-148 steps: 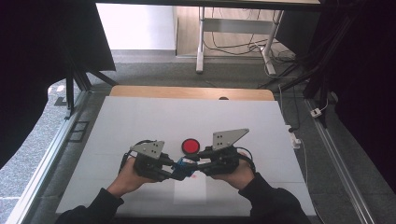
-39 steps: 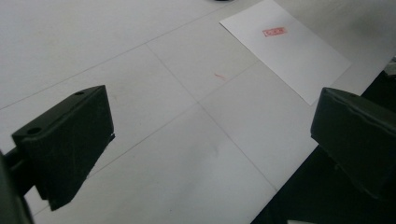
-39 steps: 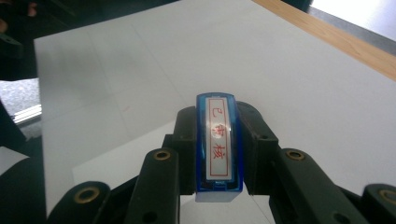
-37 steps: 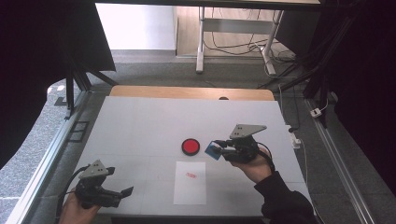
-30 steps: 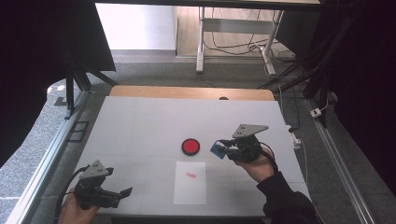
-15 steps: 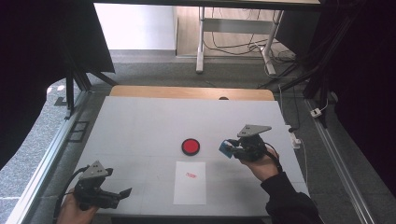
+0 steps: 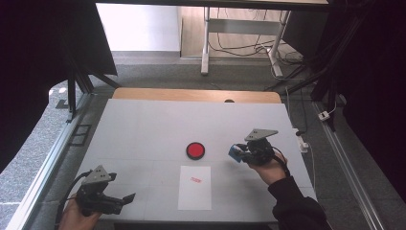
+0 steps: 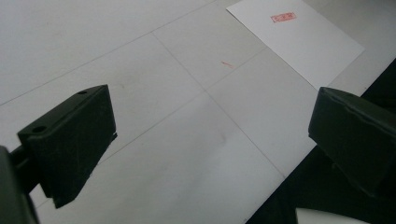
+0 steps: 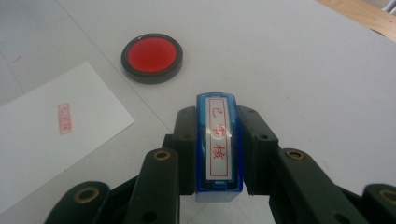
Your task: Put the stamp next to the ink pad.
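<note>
Right gripper (image 9: 218, 154) clamps a blue stamp (image 9: 218, 144) above the tabletop (image 7: 153, 124) — near a red pad (image 7: 195, 150); left gripper (image 8: 210, 140) fingers wide apart, empty.

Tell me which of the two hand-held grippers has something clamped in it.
The right hand-held gripper, by the red ink pad: its jaws are shut on a blue stamp. The left hand-held gripper, near the table's front edge, is open and holds nothing.

Even, soft light is falling from above on the white rectangular table (image 7: 143, 129), while dark curtains are swallowing both sides of the high view. Daylight is washing out the pale floor beyond the table's far edge. Shadows are staying faint. The black near jaws are blurring in the left gripper view, and a glare streak is running along the glossy blue plastic stamp (image 9: 218, 144).
</note>
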Available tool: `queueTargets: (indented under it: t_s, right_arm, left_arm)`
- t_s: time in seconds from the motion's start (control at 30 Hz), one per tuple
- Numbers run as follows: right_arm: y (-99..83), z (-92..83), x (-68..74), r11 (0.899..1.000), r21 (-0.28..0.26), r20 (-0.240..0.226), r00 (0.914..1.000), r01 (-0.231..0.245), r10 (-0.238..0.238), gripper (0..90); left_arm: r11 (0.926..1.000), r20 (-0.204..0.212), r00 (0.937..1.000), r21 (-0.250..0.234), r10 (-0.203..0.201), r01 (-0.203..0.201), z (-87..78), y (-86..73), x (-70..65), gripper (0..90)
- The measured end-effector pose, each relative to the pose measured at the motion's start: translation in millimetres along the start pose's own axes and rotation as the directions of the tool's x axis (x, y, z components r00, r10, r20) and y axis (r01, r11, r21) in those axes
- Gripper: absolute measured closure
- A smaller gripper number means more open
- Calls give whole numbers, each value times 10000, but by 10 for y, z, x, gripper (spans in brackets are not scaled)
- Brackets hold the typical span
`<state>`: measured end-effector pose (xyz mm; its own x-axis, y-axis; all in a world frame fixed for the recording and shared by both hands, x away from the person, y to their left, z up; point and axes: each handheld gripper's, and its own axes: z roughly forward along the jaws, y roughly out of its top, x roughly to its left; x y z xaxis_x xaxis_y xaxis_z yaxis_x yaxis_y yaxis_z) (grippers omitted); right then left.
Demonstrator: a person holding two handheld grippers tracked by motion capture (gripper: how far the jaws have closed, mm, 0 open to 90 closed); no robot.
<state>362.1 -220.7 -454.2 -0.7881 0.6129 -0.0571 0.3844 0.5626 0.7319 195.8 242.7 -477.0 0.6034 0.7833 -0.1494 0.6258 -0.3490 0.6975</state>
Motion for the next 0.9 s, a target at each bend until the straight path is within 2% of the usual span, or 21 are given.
queueTargets:
  t_s: [0.3,0.63,0.9]
  right_arm:
    - [-74,89,-47,9994,329,218,9996,143,-151,709]
    - [-184,203,-121,9980,598,55,9998,-194,191,708]
    - [-217,256,-119,9967,809,36,10000,17,-20,678]
  left_arm:
    - [10000,-21,10000,17,18,-18,3,1,-2,13]
    - [10000,-29,10000,48,30,-29,7,4,-4,16]
    - [10000,-31,10000,59,24,-24,8,4,-4,19]
